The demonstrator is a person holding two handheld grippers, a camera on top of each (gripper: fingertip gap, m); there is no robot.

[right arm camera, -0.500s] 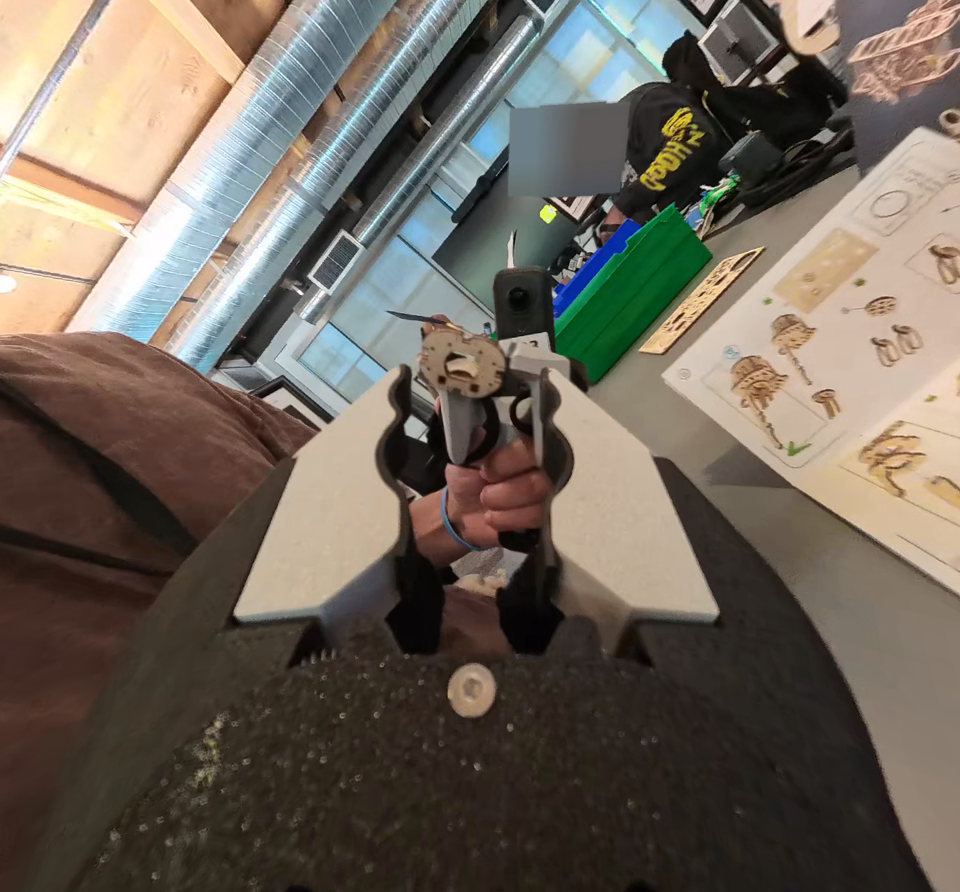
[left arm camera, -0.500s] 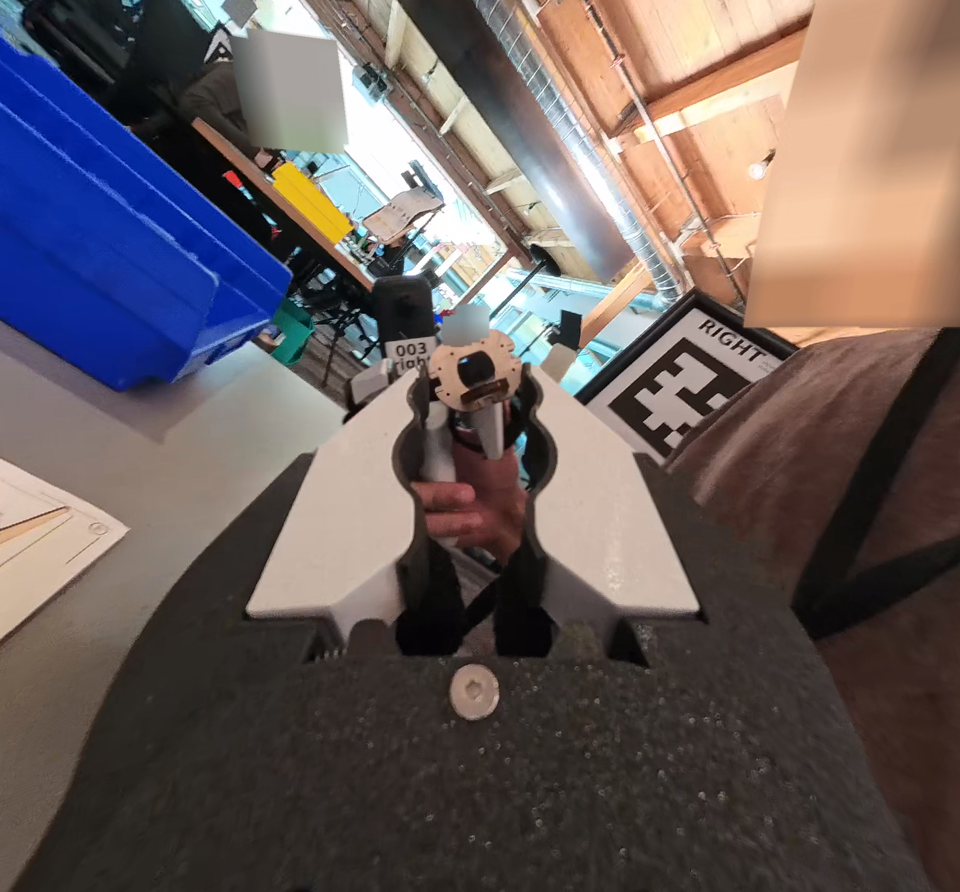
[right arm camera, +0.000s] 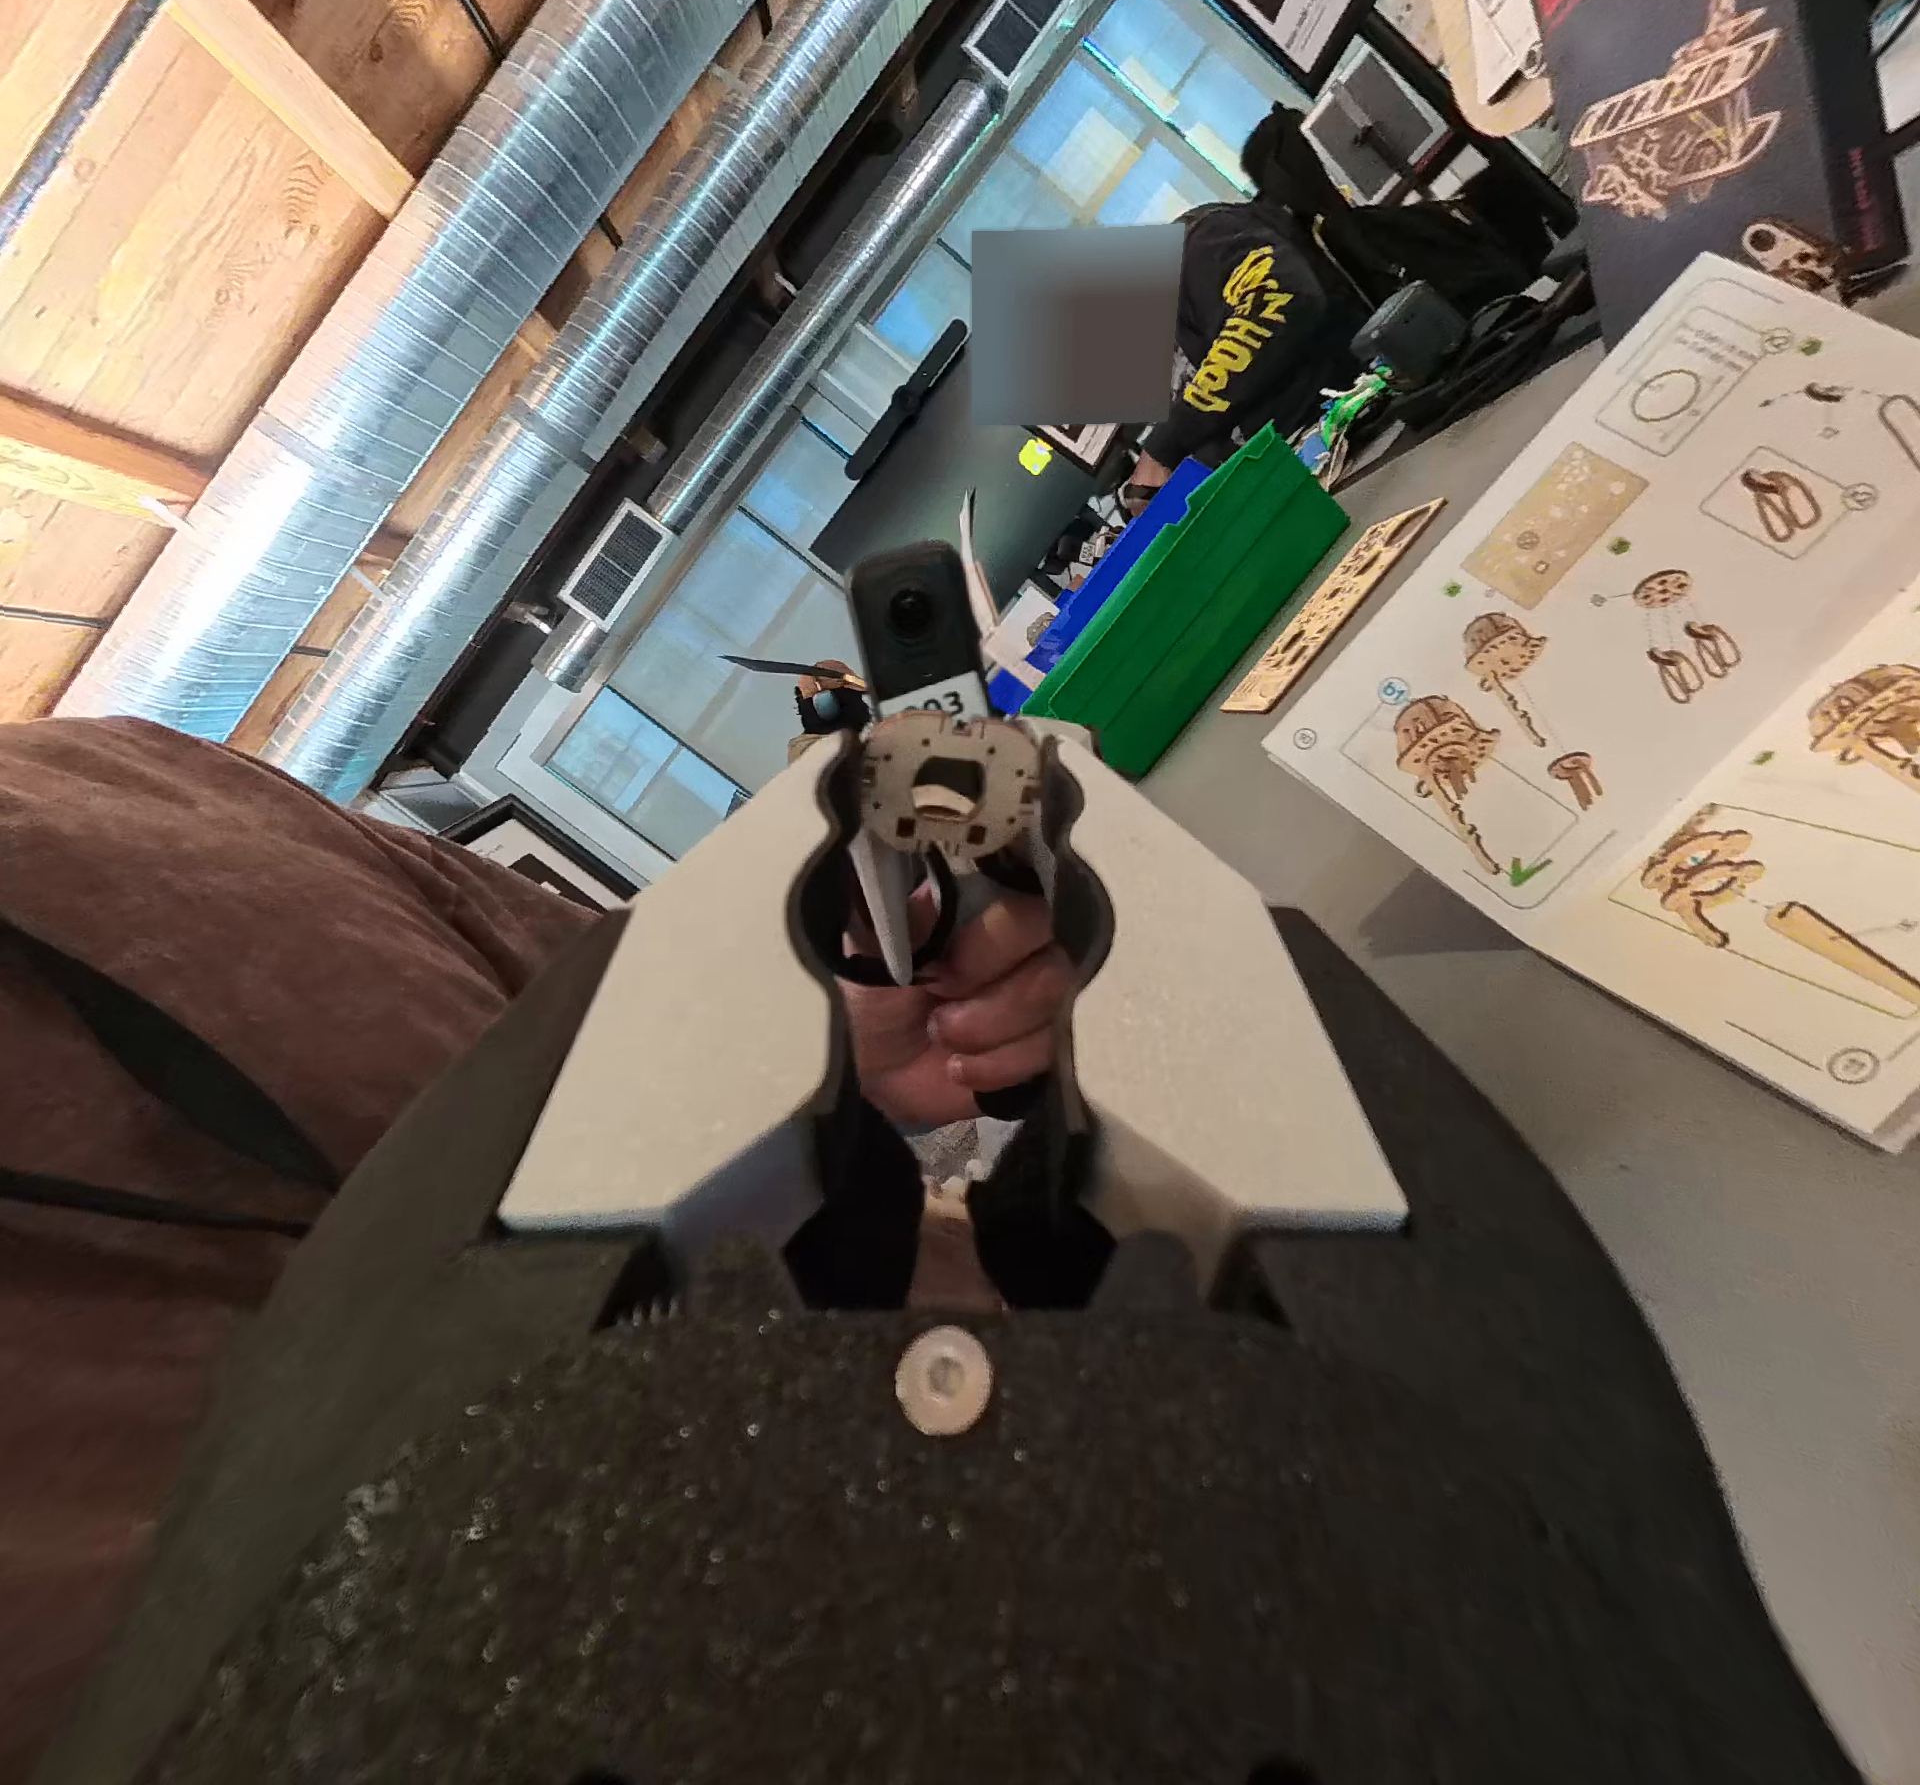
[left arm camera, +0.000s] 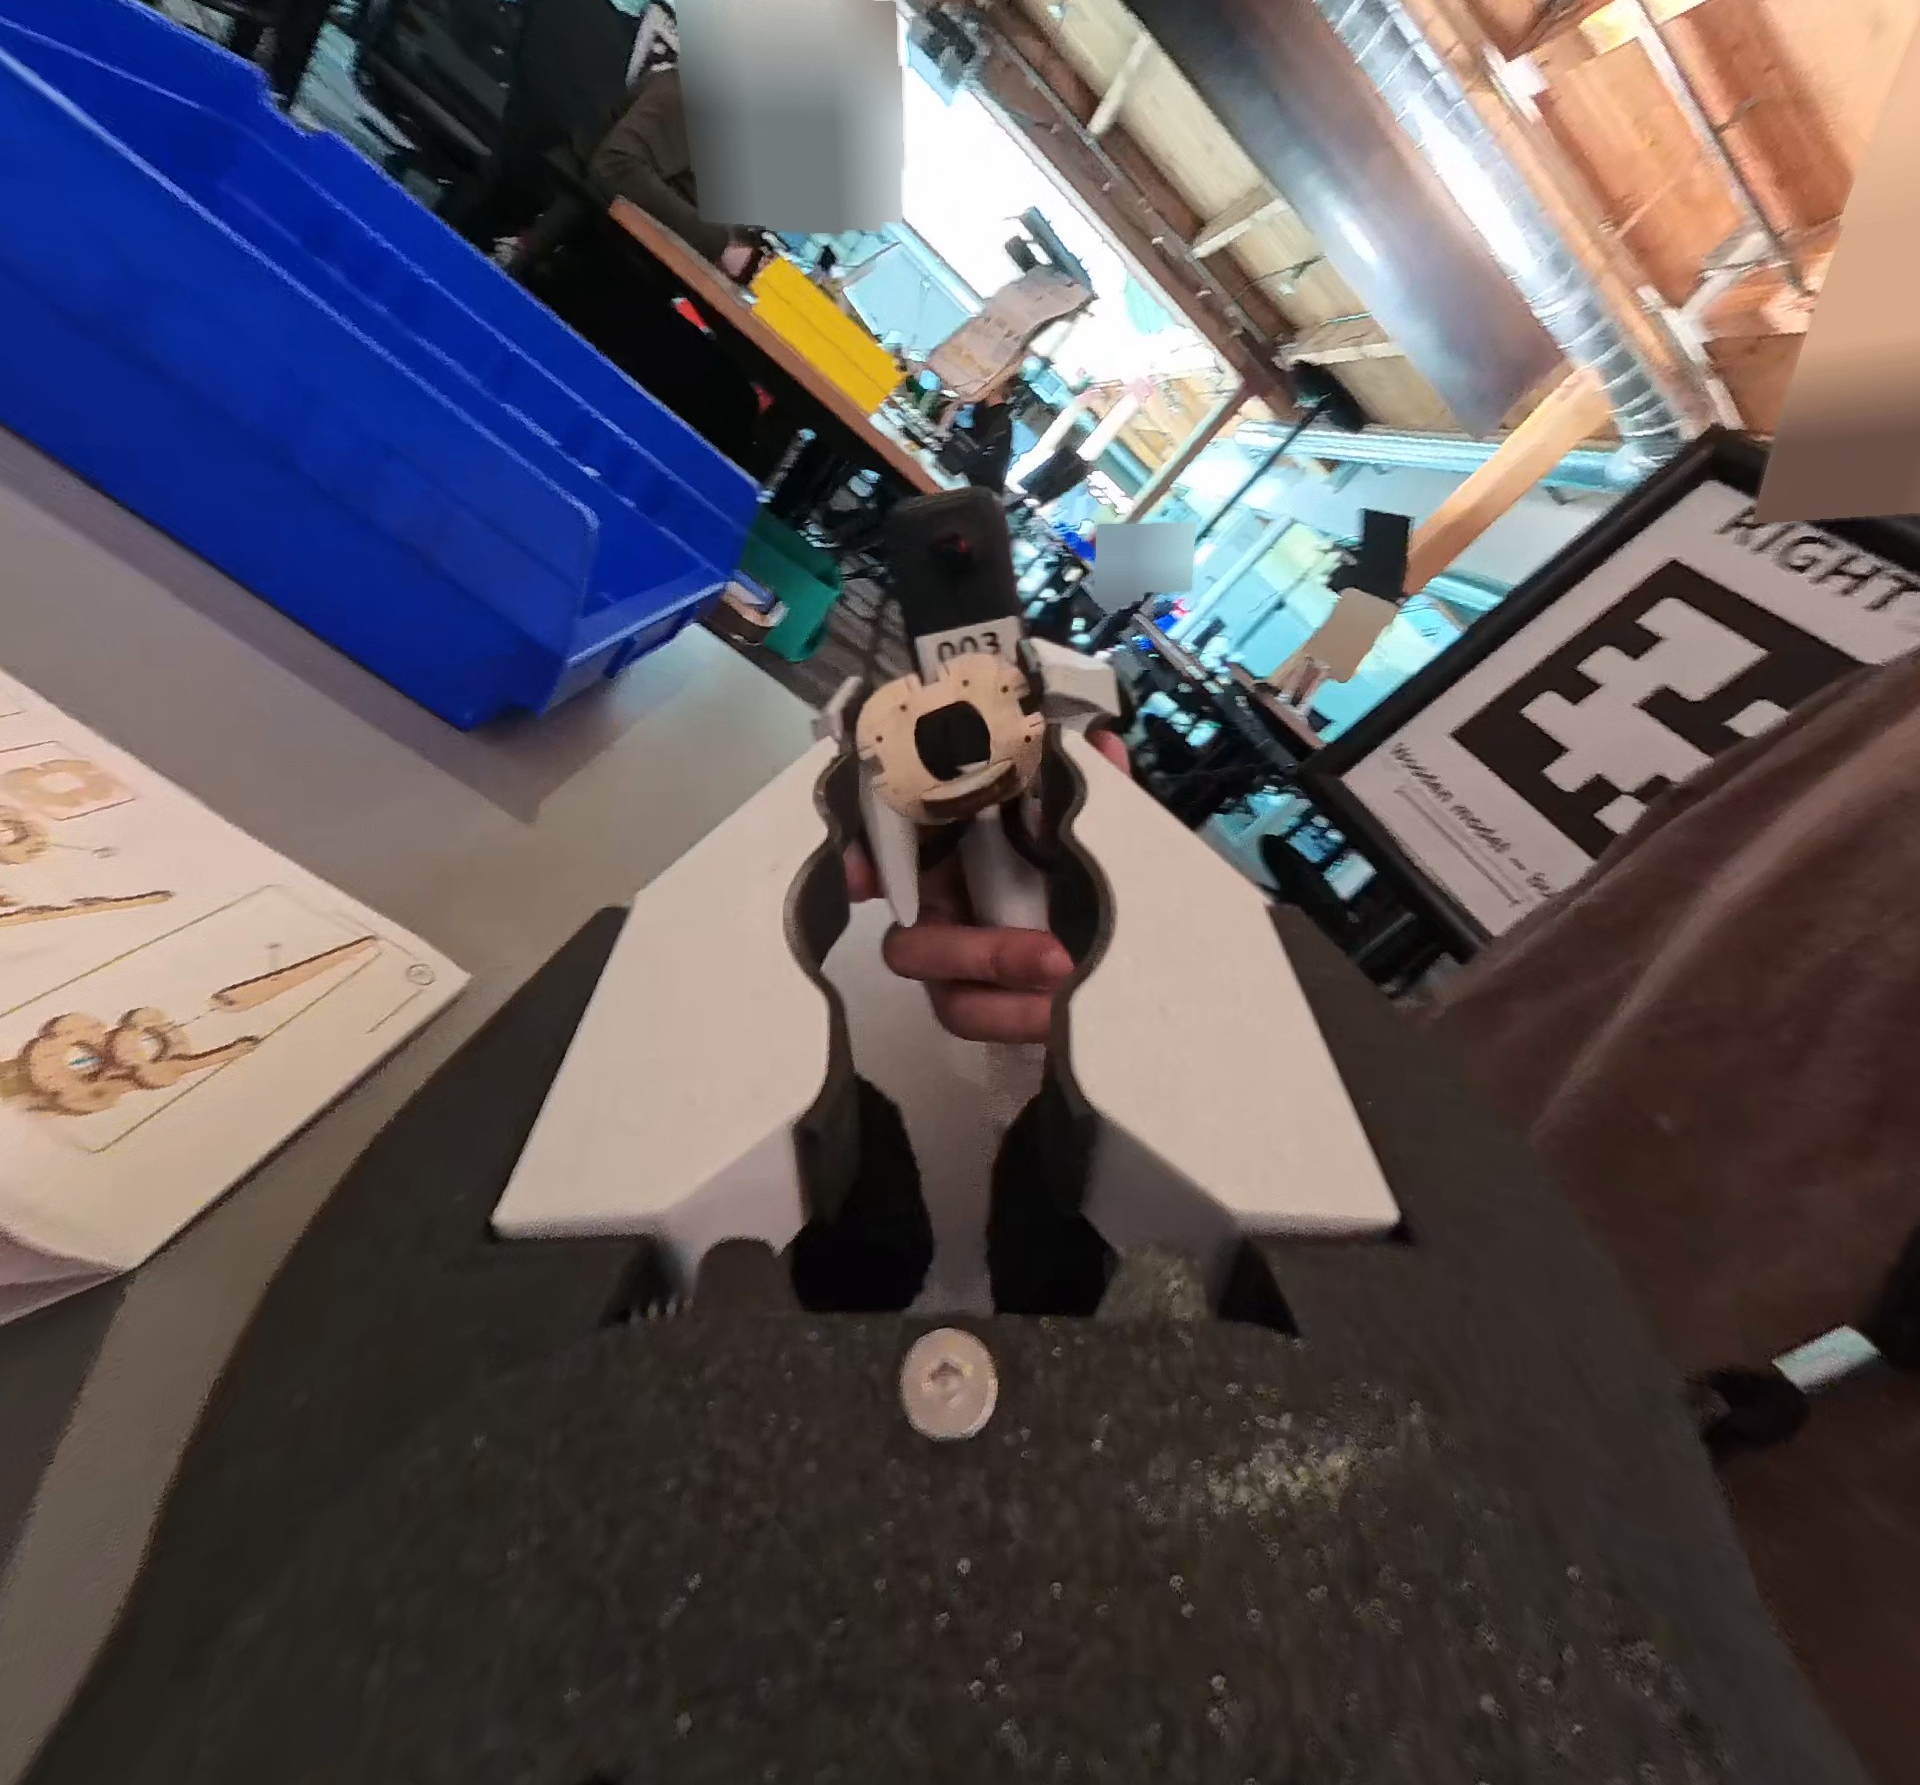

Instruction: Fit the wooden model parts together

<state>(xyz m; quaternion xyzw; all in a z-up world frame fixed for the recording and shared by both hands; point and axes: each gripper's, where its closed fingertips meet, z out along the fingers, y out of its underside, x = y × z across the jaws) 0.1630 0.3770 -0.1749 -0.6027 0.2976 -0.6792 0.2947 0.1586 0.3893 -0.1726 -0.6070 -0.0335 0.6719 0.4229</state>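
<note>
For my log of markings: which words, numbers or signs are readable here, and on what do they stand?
I quote no writing; these bear it.
White label on the opposite camera.
Framed black-and-white marker board.
Black hoodie, yellow print.
Instruction sheet: print too small.
Dark model box.

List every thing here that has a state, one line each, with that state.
wooden disc: held up off the table between both grippers' tips, flat face toward each camera.
left gripper: shut on the disc's edges.
right gripper: shut on the disc too.
instruction booklet: lying open on the table.
blue bin: resting on the table, inside not visible.
green bin: on the table, contents not visible.
wooden part sheet: lying flat beside the green bin.
</note>
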